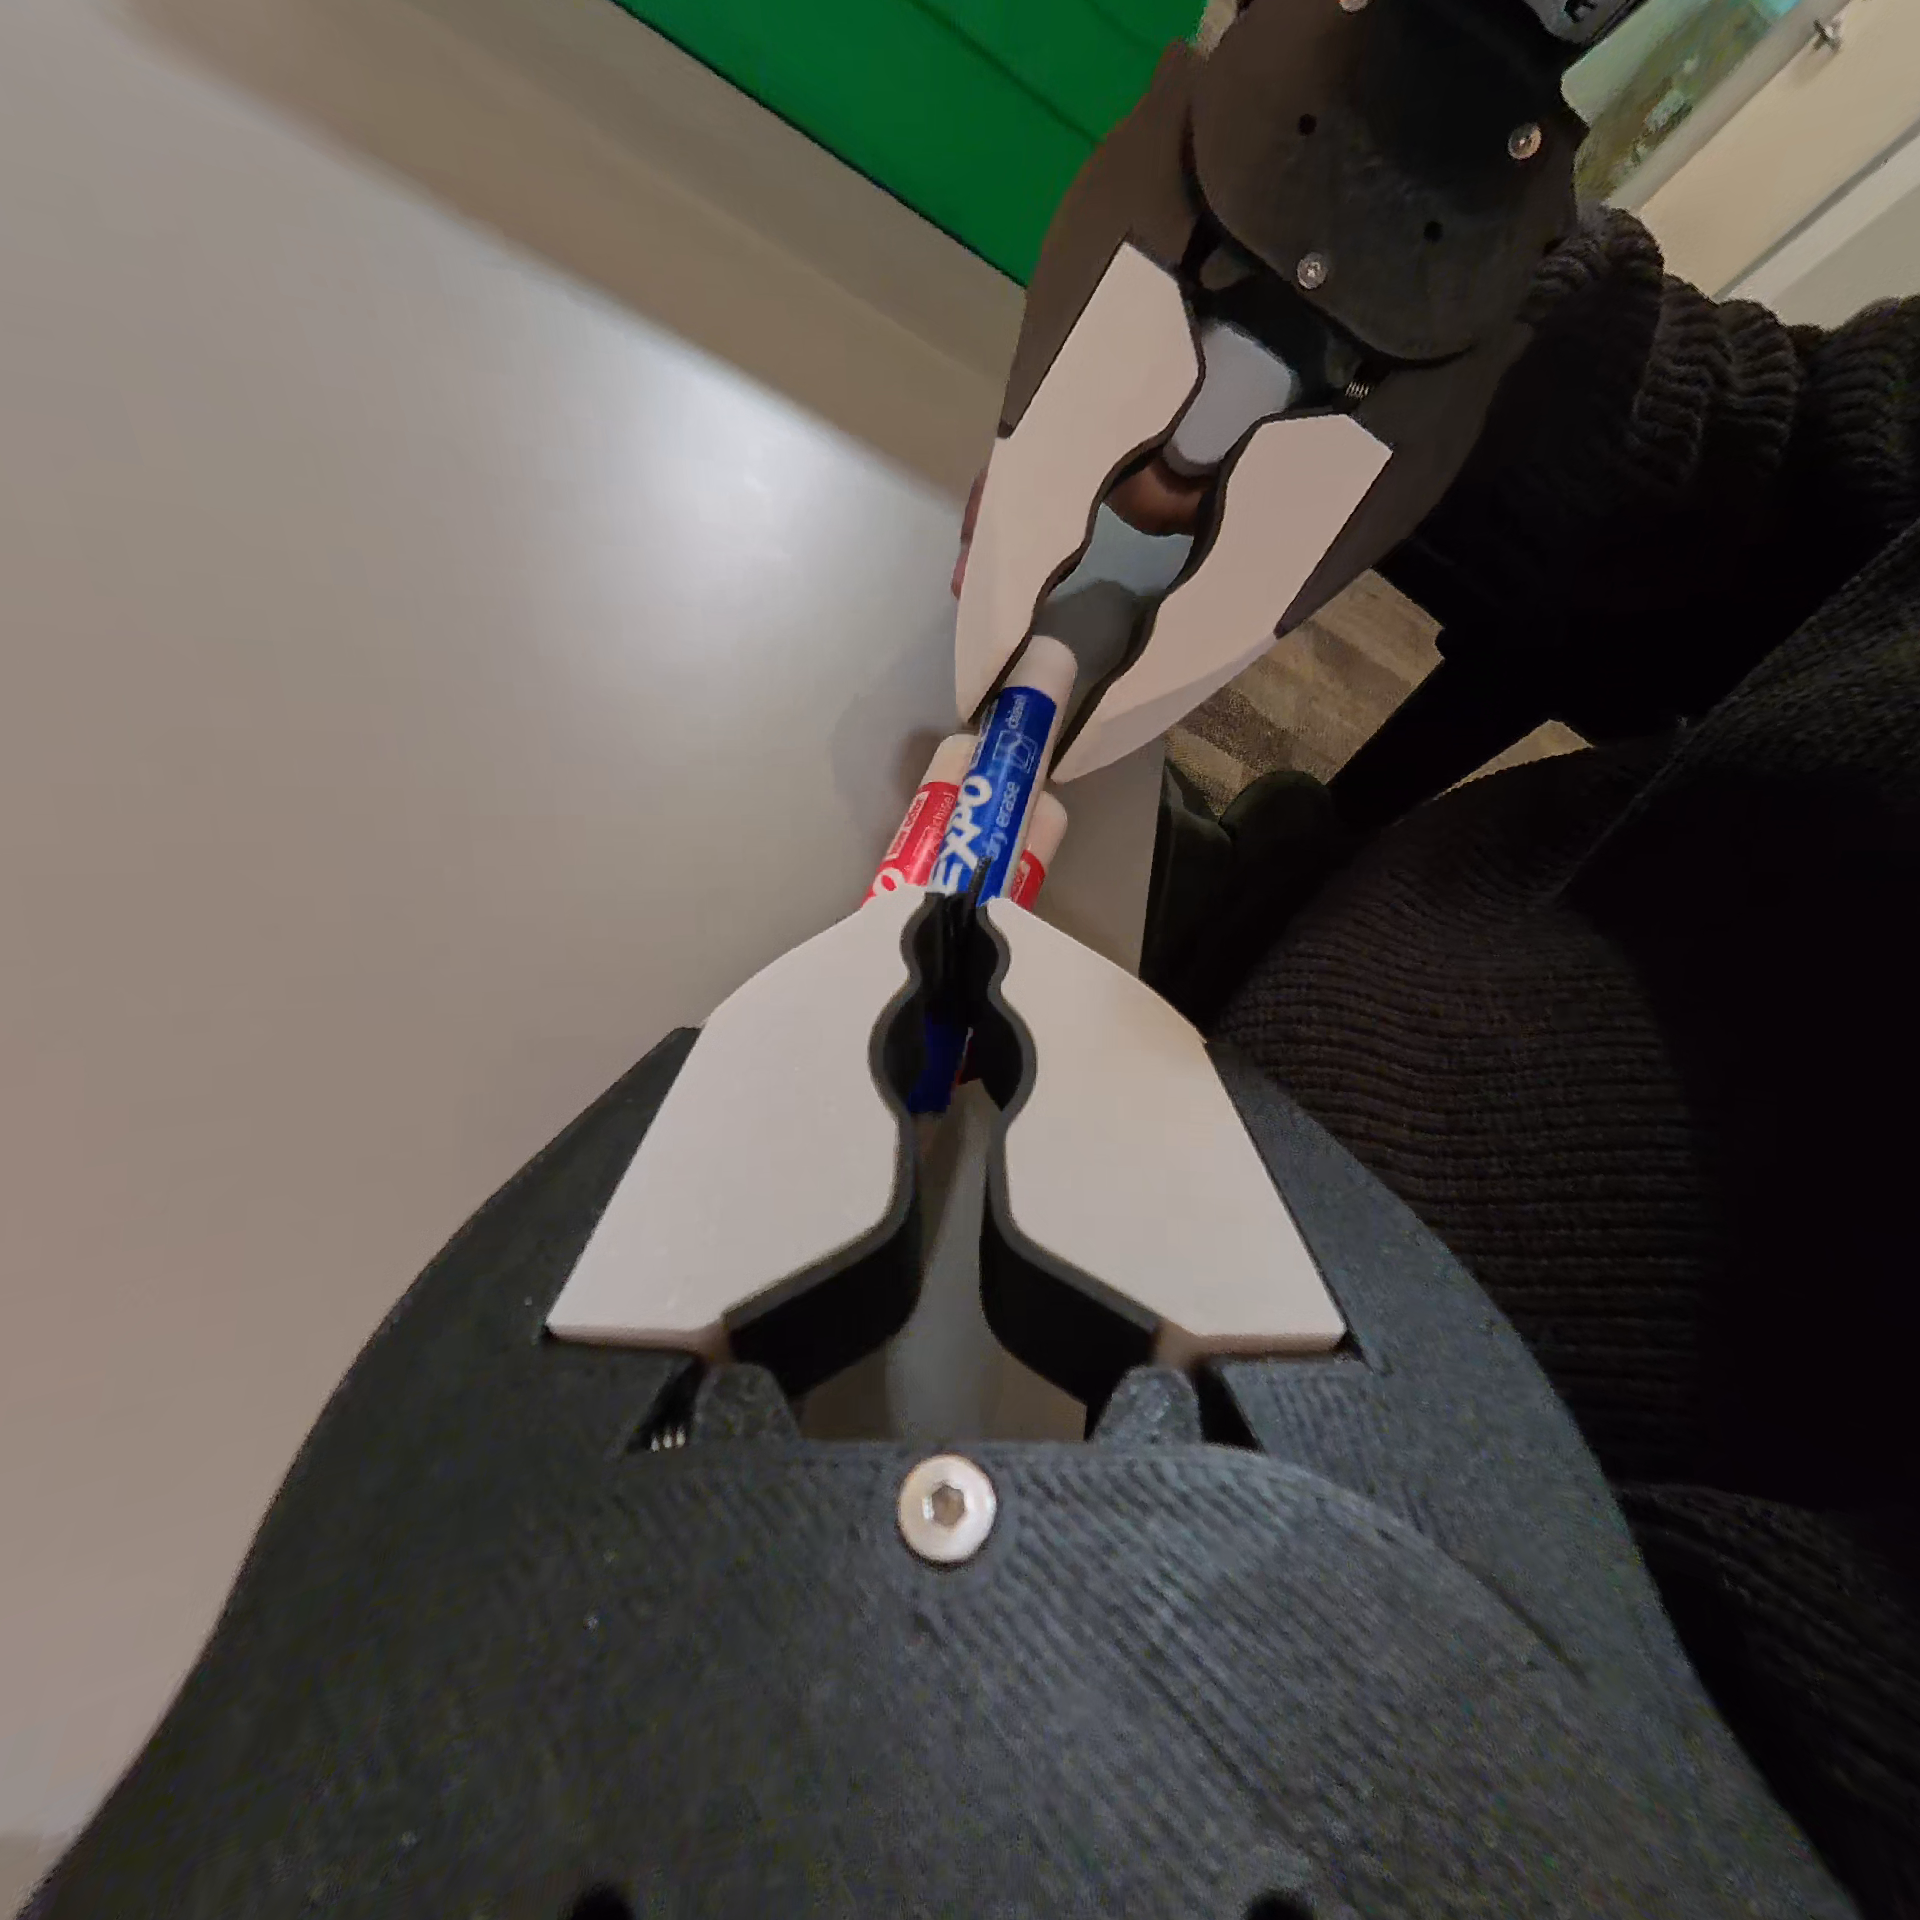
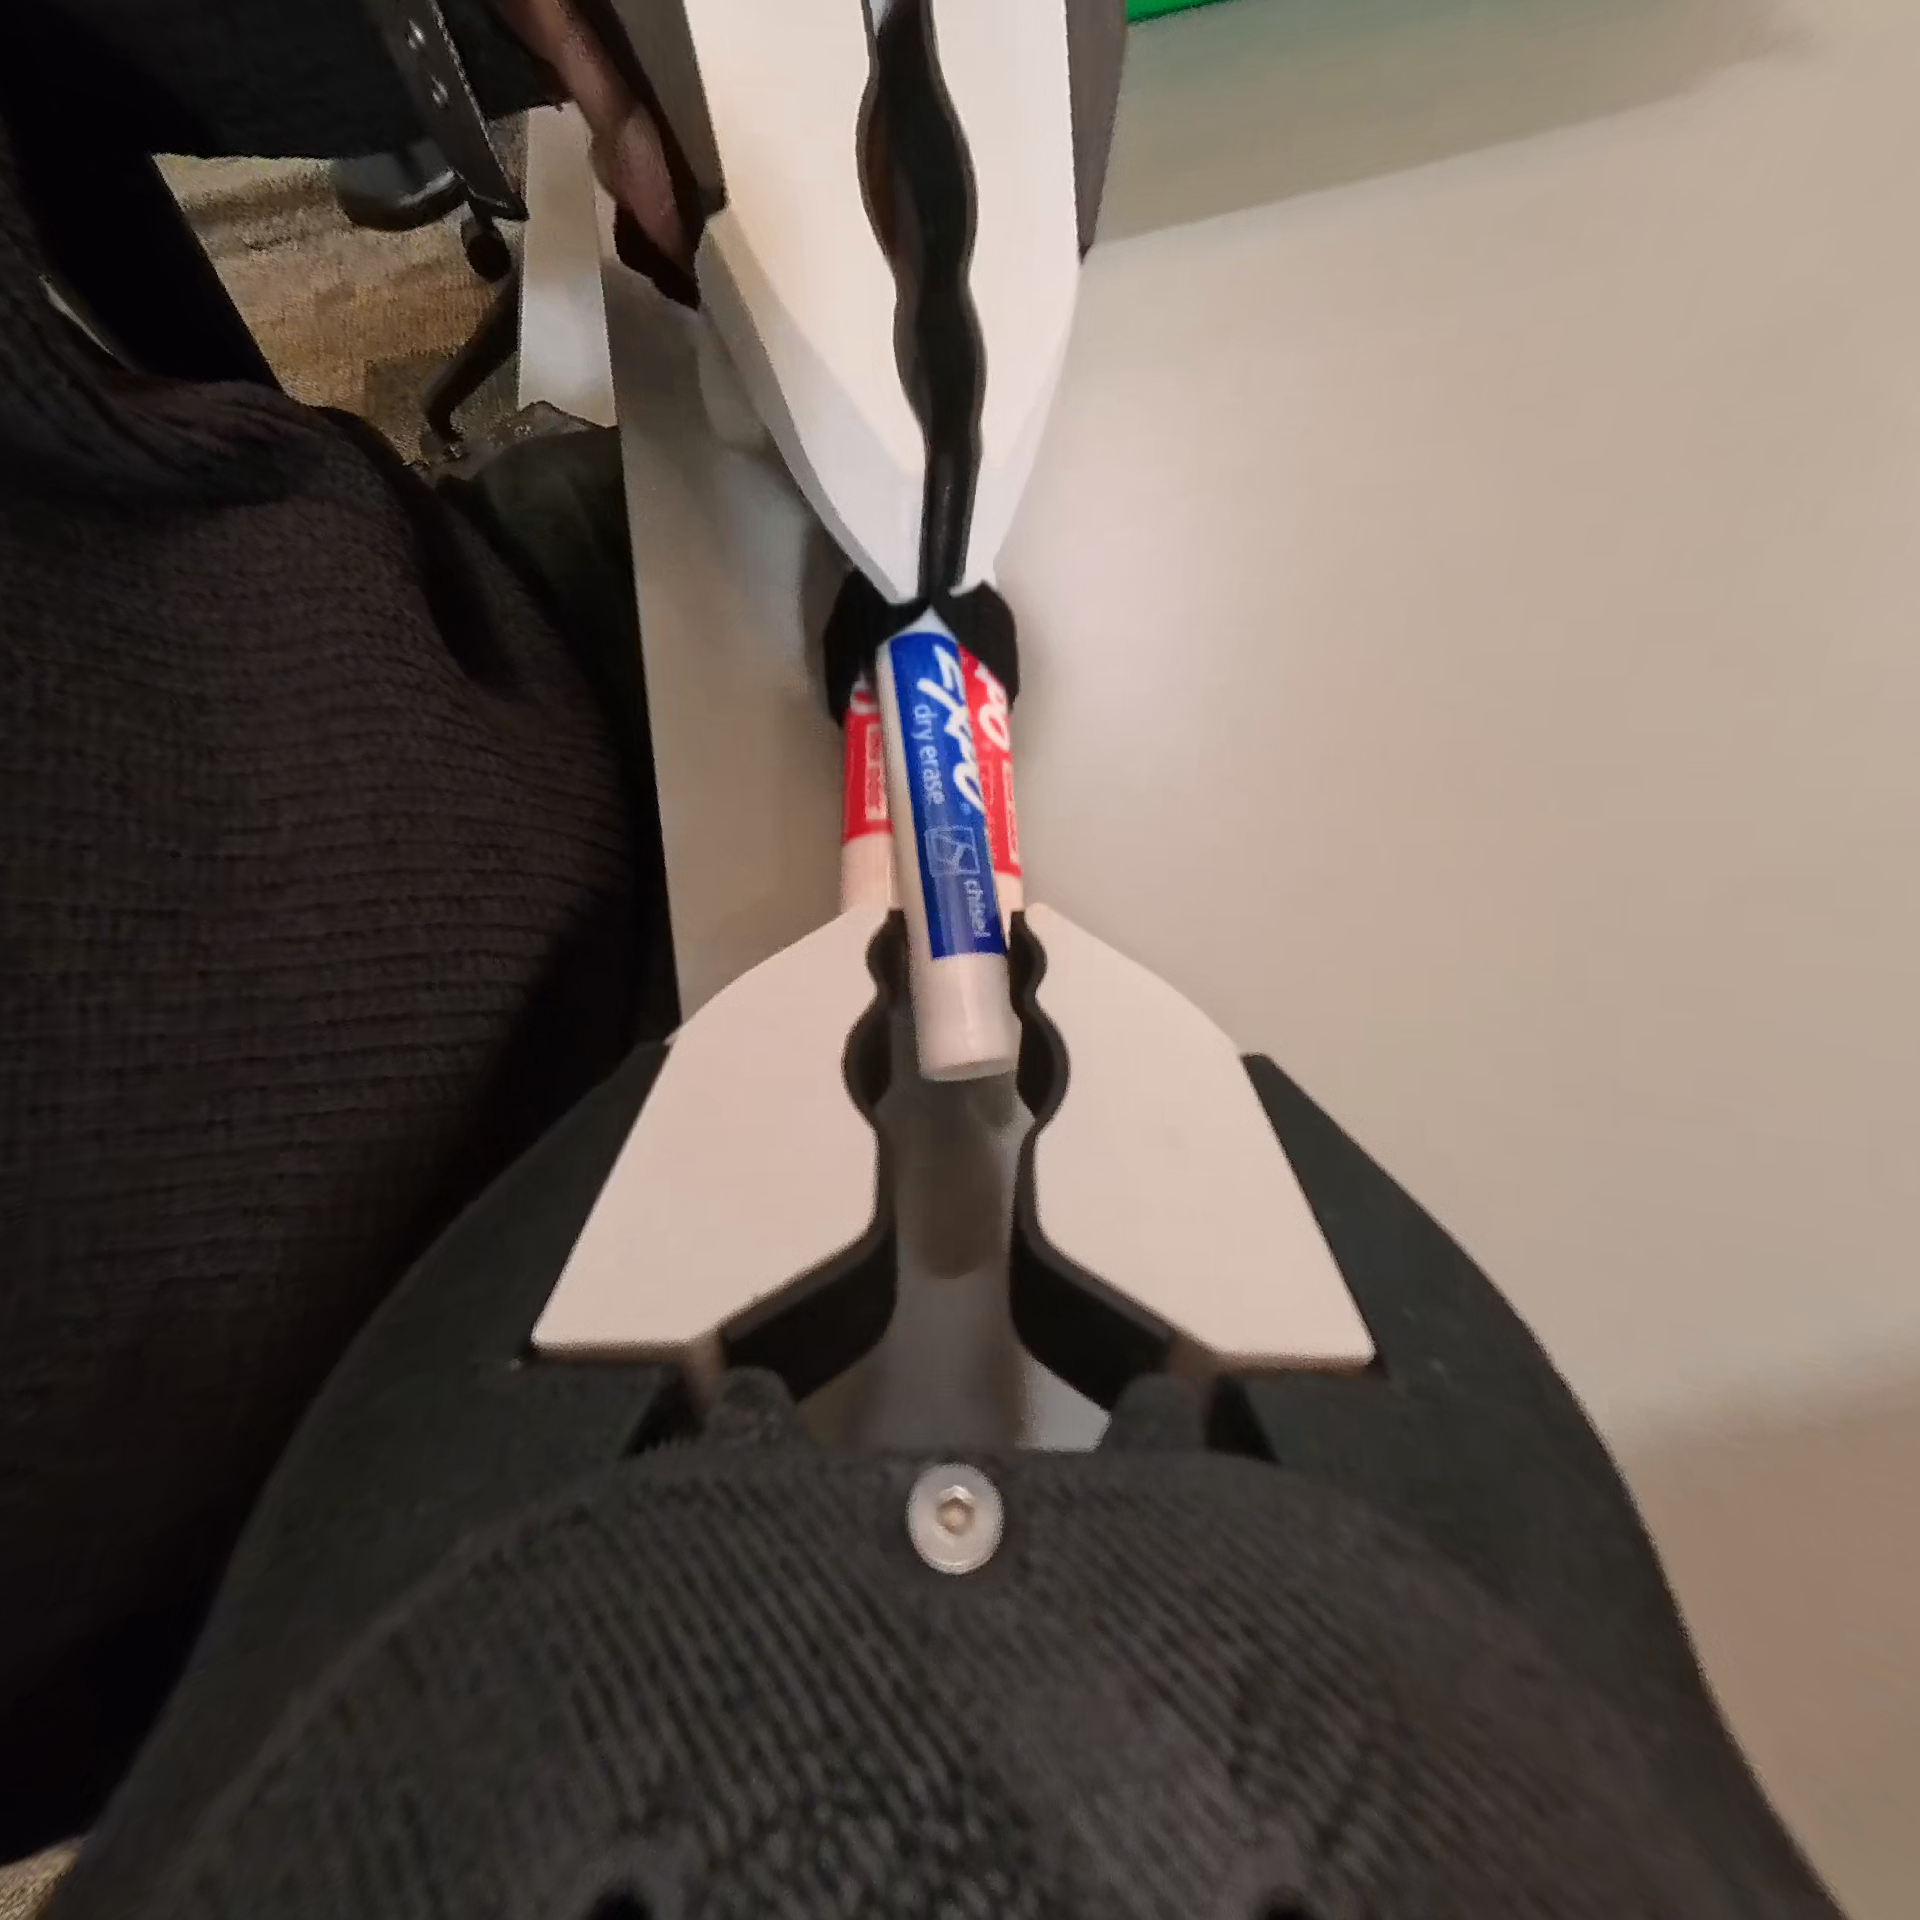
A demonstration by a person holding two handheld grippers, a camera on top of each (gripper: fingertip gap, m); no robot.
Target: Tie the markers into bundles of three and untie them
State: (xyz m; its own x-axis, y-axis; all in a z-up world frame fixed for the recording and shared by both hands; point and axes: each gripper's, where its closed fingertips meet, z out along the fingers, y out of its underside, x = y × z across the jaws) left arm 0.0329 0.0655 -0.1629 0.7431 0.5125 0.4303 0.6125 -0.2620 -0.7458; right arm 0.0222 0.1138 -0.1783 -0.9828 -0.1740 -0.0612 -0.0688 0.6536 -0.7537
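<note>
A blue marker (image 1: 1003,800) and two red markers (image 1: 914,831) lie bundled at the edge of a white table (image 1: 416,727). A black elastic band (image 2: 852,644) wraps the bundle near its far end in the right wrist view. My left gripper (image 1: 951,920) is shut on a pulled-out loop of this band (image 1: 956,935); it also shows in the right wrist view (image 2: 943,587). My right gripper (image 2: 951,930) is shut on the white tail end of the blue marker (image 2: 940,790); it shows in the left wrist view too (image 1: 1023,743). The red markers (image 2: 868,779) flank the blue one.
The table edge (image 2: 665,727) runs right beside the markers. A person's black knit sweater (image 2: 260,831) fills the space past the edge. A green panel (image 1: 935,104) stands behind the table. Carpet and a chair base (image 2: 457,260) show below. The tips of one gripper are about 6 cm away from the tips of the other.
</note>
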